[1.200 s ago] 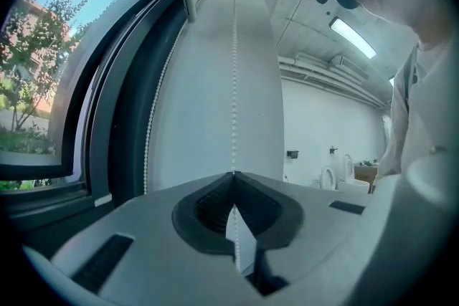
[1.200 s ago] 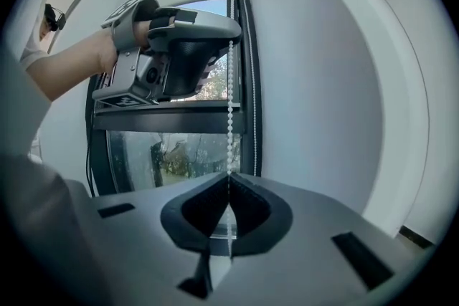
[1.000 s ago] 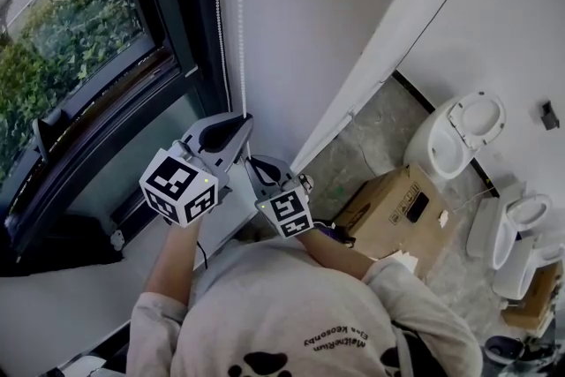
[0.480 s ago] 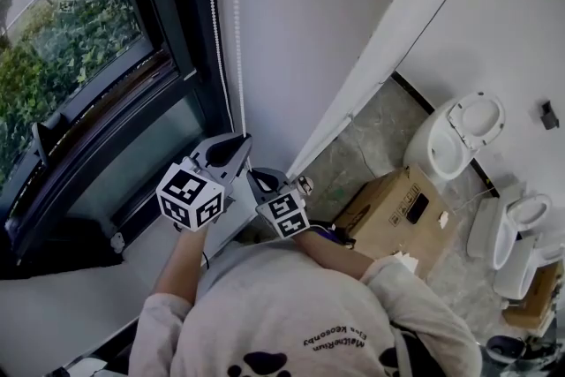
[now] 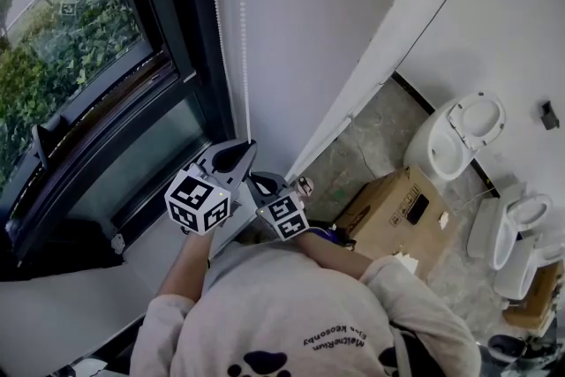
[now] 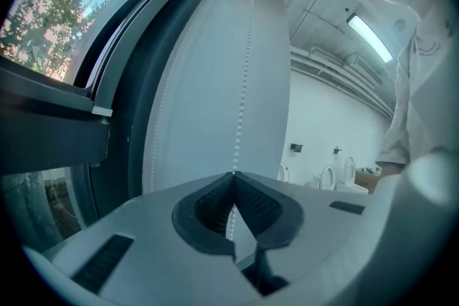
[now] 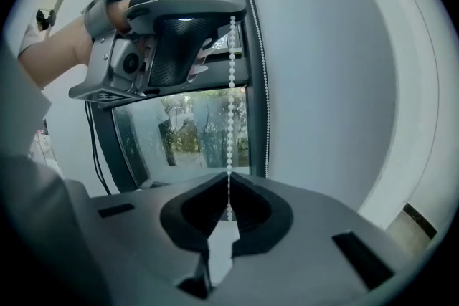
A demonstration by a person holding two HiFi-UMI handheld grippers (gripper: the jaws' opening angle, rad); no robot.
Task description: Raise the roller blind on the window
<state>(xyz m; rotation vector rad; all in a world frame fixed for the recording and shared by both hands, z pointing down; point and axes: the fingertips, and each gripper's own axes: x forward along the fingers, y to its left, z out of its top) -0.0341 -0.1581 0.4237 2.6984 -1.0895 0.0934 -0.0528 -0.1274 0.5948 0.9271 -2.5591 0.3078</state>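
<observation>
A white bead chain [image 5: 244, 57] hangs in two strands down the white wall beside the dark window frame [image 5: 190, 40]. My left gripper [image 5: 244, 148] is shut on the right-hand strand [image 6: 241, 111], which runs up from its closed pads; the other strand [image 6: 166, 104] hangs free to the left. Just below it, my right gripper [image 5: 259, 178] is shut on the same strand [image 7: 230, 118], which rises from its pads to the left gripper [image 7: 233, 16] above. The blind itself is not in view.
The window pane [image 5: 79, 40] shows trees outside, above a grey sill [image 5: 88, 278]. A white slanted panel [image 5: 397, 40] leans at the right. On the floor stand a cardboard box [image 5: 393, 212] and white toilets [image 5: 459, 132].
Both grippers have sunk together down the wall, still closed on the chain. The left gripper's marker cube has shifted right and lower in the head view.
</observation>
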